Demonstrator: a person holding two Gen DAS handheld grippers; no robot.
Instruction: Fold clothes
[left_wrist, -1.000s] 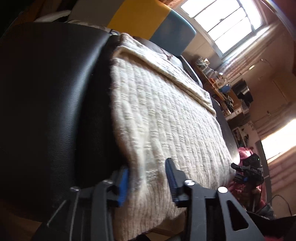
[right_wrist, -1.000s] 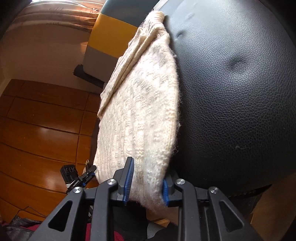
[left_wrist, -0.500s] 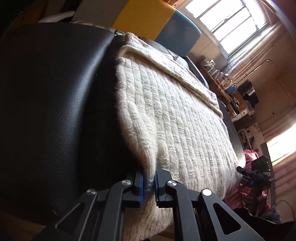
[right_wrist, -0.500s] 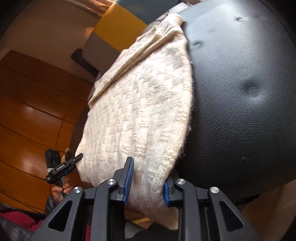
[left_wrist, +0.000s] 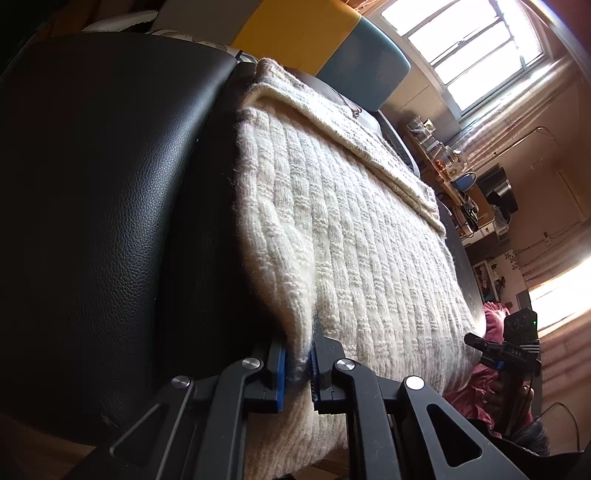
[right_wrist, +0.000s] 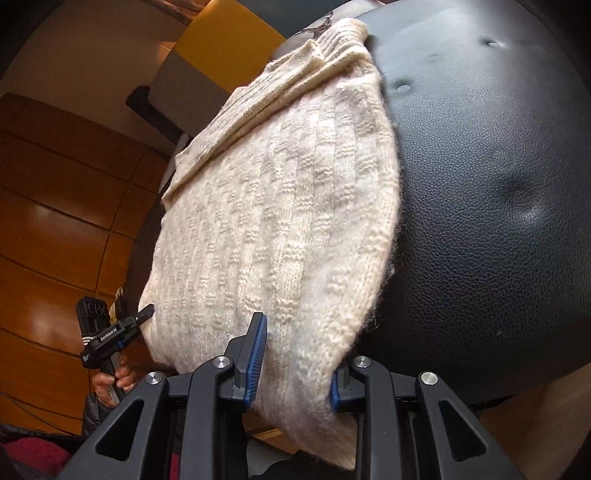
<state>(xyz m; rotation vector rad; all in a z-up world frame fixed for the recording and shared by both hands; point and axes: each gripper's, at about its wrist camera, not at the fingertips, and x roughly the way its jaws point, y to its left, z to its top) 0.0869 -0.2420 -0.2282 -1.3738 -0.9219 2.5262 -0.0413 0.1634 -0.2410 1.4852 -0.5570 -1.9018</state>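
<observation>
Black seat (right_wrist: 498, 184) bears sweater (right_wrist: 280, 221) lengthwise; left gripper (left_wrist: 297, 365) and right gripper (right_wrist: 295, 354) jaws apparently clench its near hem.

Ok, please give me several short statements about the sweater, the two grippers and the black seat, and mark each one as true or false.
1. The cream knitted sweater lies on a black leather seat. True.
2. The left gripper stands wide open beside the sweater. False: its jaws have just been closing and its blue pads pinch the near edge of the knit.
3. The right gripper has the sweater's hem between its fingers. True.
4. The sweater is dark red. False: it is cream; only some cloth low in the left wrist view is red.
5. A window shows in the left wrist view. True.
6. The sweater is fully spread out flat. False: a folded layer lies across its far end.
</observation>
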